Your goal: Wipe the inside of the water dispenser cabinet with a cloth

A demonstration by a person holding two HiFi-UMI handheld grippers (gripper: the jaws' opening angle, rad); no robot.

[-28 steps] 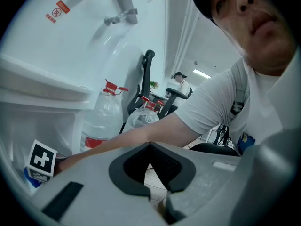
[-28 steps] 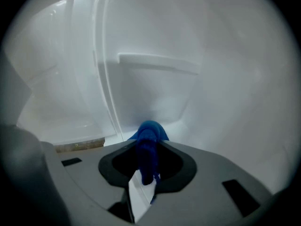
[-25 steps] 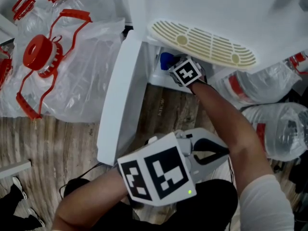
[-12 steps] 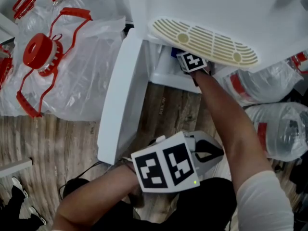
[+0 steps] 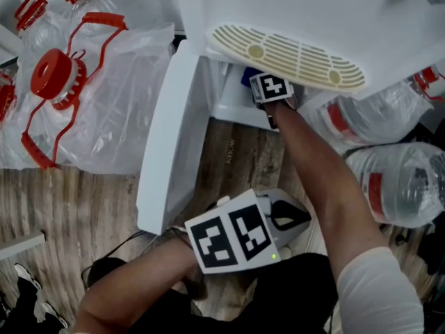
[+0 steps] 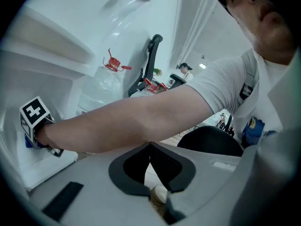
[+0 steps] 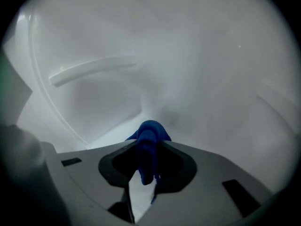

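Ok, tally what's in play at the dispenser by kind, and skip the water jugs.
2 grippers: left gripper, right gripper
1 blue cloth
1 cabinet door, open
1 drip tray, slotted
Total: 5

Cabinet opening (image 5: pixel 231 108), bounded by open door (image 5: pixel 170 138) left, water bottles (image 5: pixel 368 120) right, drip tray (image 5: pixel 292 58) above; interior apparently roomy.

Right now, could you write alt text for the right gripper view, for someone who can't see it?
The right gripper has its jaws shut on a bunched blue cloth, which pokes out ahead of them inside the white water dispenser cabinet. A narrow white ledge runs across the cabinet wall at upper left.
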